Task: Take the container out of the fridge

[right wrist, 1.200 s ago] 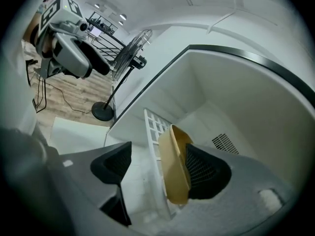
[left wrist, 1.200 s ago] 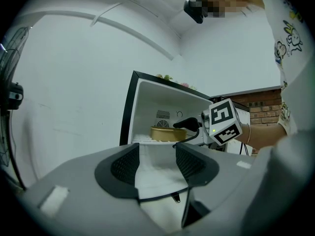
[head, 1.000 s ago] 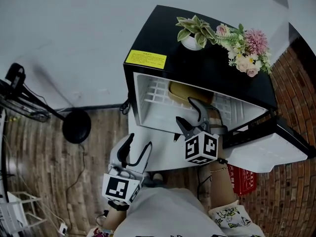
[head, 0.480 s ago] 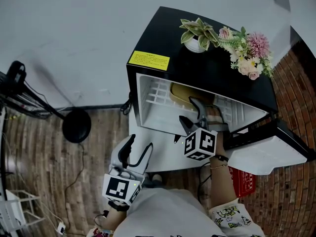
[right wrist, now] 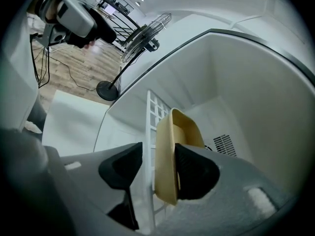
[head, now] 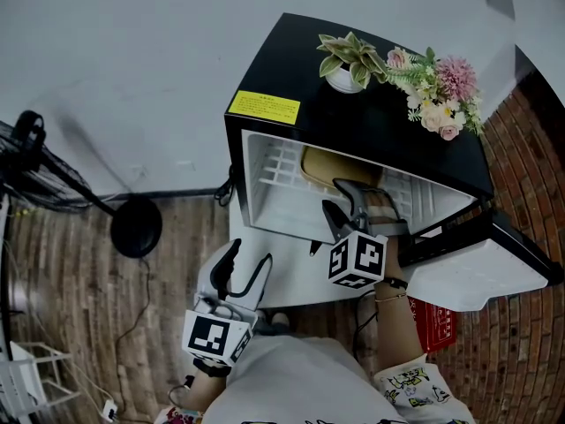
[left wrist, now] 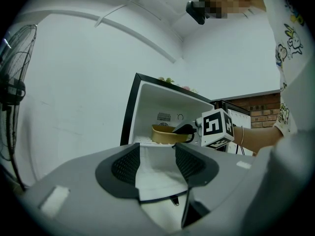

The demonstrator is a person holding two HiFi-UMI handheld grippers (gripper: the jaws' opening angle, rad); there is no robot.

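The right gripper (head: 334,194) is stretched forward from the person's forearm into the open fridge (head: 353,122), tipped a little downward and rolled so that its jaws straddle the near wall of the container (right wrist: 170,146). Its jaws have just been closing and stand about half apart. In the right gripper view one jaw lies on the container's inner side, right against the wall, while the other sits on the outer side with a slim gap showing, so the wall is between the jaws but not clamped from both sides.

The left gripper (left wrist: 157,154) is held low and level in front of the fridge, close to the person's body, well apart from the container. Its jaws are spread wide with nothing between them.

The container is a tan, shallow open tub with rounded corners and a smooth rim, and no contents can be made out. It sits inside the fridge on the white wire shelf (head: 278,170), toward the back of the white compartment, with the fridge door (head: 477,272) swung open at the right
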